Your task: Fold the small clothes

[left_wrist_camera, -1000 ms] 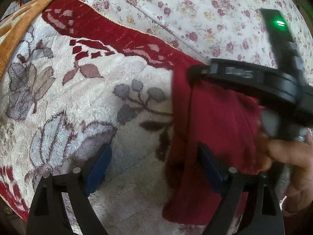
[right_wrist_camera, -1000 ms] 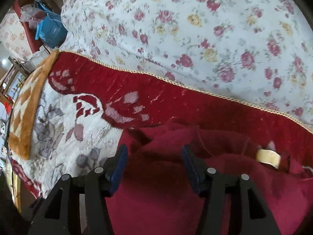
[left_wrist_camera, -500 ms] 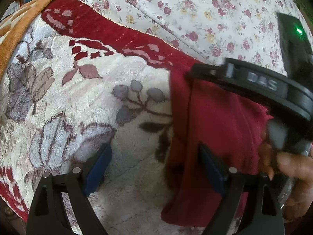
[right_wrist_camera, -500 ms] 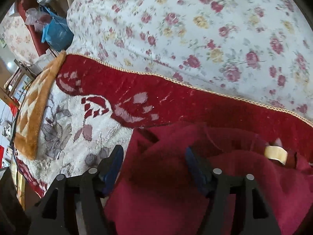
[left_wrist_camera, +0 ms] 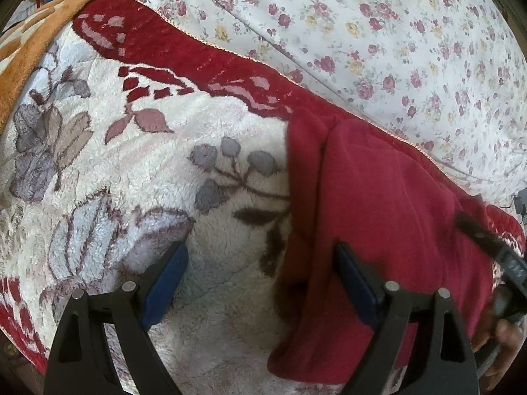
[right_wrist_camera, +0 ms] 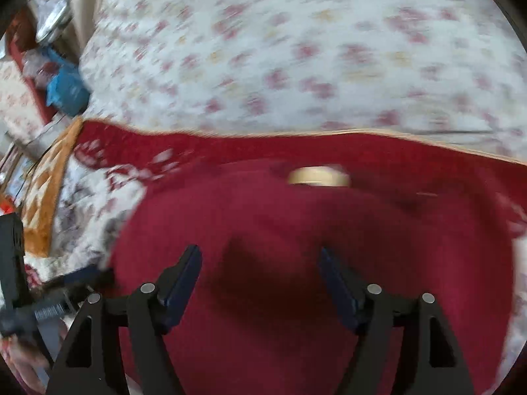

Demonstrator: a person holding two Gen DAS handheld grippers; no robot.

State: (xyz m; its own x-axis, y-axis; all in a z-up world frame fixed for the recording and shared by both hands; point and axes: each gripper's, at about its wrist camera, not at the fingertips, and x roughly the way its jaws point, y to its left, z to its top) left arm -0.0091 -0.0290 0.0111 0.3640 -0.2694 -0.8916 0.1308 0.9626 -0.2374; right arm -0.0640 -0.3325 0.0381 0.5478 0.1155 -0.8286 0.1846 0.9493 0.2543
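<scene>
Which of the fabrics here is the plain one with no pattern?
The dark red garment. It is one solid colour, lying on the fleece blanket with grey leaves and a red border; the sheet behind carries small roses.

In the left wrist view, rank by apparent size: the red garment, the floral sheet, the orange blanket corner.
1. floral sheet
2. red garment, close behind; nearness makes this unsure
3. orange blanket corner, clearly smallest

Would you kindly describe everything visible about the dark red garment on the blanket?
The dark red fleece-like garment lies partly folded on the plush cream floral blanket, its left edge doubled into a lengthwise flap. A pale tan label shows near its far edge. Both tongs hover open above it; neither grips it.
</scene>
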